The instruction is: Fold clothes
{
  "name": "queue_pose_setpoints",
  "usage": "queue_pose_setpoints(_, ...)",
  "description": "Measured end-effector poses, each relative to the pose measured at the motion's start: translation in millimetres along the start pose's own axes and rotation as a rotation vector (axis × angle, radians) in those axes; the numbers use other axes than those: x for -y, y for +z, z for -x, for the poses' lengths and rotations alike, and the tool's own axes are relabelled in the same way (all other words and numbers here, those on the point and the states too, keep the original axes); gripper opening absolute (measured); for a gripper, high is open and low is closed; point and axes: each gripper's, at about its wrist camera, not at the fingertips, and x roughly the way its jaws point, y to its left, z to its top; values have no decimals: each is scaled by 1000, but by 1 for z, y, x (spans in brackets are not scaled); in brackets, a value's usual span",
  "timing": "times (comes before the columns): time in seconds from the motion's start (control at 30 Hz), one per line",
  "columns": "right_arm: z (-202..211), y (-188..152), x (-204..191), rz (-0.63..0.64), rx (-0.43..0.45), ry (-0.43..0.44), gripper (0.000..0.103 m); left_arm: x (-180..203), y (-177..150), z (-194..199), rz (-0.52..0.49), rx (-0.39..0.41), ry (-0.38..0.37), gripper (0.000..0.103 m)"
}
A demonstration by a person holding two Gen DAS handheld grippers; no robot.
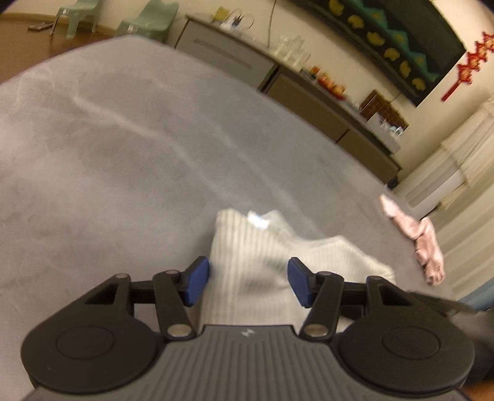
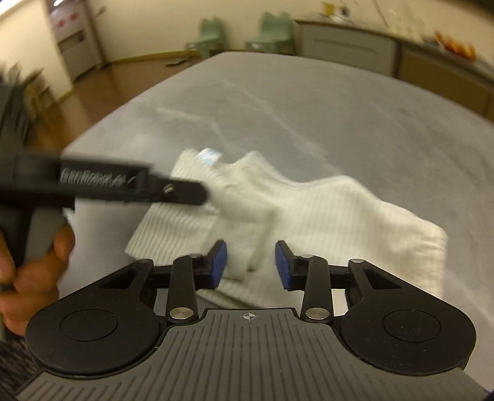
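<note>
1. A big grey bed sheet (image 1: 123, 154) covers the bed, w/ a few soft creases in it.
2. On the near part of the bed lies a white ribbed knit top (image 1: 262, 246), partly folded. In the right wrist view the same white top (image 2: 324, 209) lies spread from left to right, just past the blue pads.
3. A small shiny tag (image 1: 257, 219) sits at the far edge of the white top; it's blurry. The right wrist view shows it too (image 2: 211, 155).
4. The left gripper (image 1: 248, 279) is black w/ blue pads. Its jaws stand apart. The white top shows in the gap under them, but the pads do not press on it. Nothing is held.
5. The right gripper (image 2: 250, 265) looks the same, black w/ blue pads. Its jaws stand apart too, over the near edge of the white top. The pads do not pinch the cloth.
6. In the right wrist view the left gripper (image 2: 197, 192) comes in from the left as a dark blurry bar, over the left part of the top. A hand (image 2: 34, 262) holds its handle at the near left.
7. A small pink crumpled cloth (image 1: 416, 240) lies at the right edge of the bed, well apart from the white top.
8. Far off stand two pale green plastic chairs (image 1: 151, 21) on a brown wood floor, and a long grey-brown cabinet (image 1: 308, 101) by the wall w/ small things on top, too blurry to tell.
9. A red hanging knot decoration (image 1: 466, 66) is on the far right wall.
</note>
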Motion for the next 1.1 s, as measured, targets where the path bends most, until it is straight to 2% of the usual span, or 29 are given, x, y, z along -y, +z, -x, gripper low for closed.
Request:
queue_pose_setpoints(0.03,19,2,14,-50,44,-14,63,5,2,5,-18,21,-5,60)
queue_pose_setpoints(0.1,47,4,45,-154,126,-58,79,20,5,11,-56,56,-20,64)
queue_pose_setpoints(0.13,52,3,62,-210,145,-82,81,29,5,11,-89,52,-28,64)
queue_pose_setpoints(0.2,41,-3,93,-323,112,-104,81,49,2,10,-163,40,-42,68)
queue_pose_setpoints(0.27,20,-10,112,-393,55,-75,80,81,-12,0,-345,-11,-35,73)
queue_pose_setpoints(0.37,4,-18,122,-423,7,-56,74,126,-49,-16,-626,-46,3,73)
queue_pose_setpoints(0.4,1,-19,123,-421,-6,-47,66,136,-62,-22,-704,-51,14,74)
queue_pose_setpoints(0.43,0,-19,122,-422,-19,-28,49,145,-74,-26,-774,-47,32,74)
queue_pose_setpoints(0.47,6,-18,120,-423,-24,-12,44,151,-85,-31,-834,-36,45,74)
queue_pose_setpoints(0.5,15,-17,118,-422,-24,0,32,157,-95,-34,-891,-24,58,75)
queue_pose_setpoints(0.53,23,-17,116,-422,-24,13,25,163,-103,-38,-935,-9,73,76)
queue_pose_setpoints(0.6,37,-15,114,-427,-18,47,21,173,-117,-46,-1014,25,111,78)
queue_pose_setpoints(0.7,52,-15,114,-452,-3,123,21,182,-133,-62,-1106,86,209,79)
queue_pose_setpoints(0.73,55,-16,114,-458,-1,146,21,183,-134,-67,-1113,102,232,78)
queue_pose_setpoints(0.77,57,-16,113,-462,0,161,21,182,-132,-70,-1089,100,240,72)
queue_pose_setpoints(0.8,60,-17,113,-464,2,174,21,182,-129,-73,-1066,97,248,41)
queue_pose_setpoints(0.83,64,-17,113,-464,9,180,21,181,-126,-76,-1042,95,255,21)
queue_pose_setpoints(0.87,69,-16,113,-464,19,183,21,179,-123,-78,-1011,94,258,12)
queue_pose_setpoints(0.9,73,-16,114,-472,35,187,22,173,-116,-72,-940,103,236,12)
queue_pose_setpoints(1.03,96,-12,121,-506,127,194,27,131,-86,-10,-554,241,136,12)
queue_pose_setpoints(1.1,105,-10,122,-513,159,200,31,93,-77,23,-320,287,100,13)
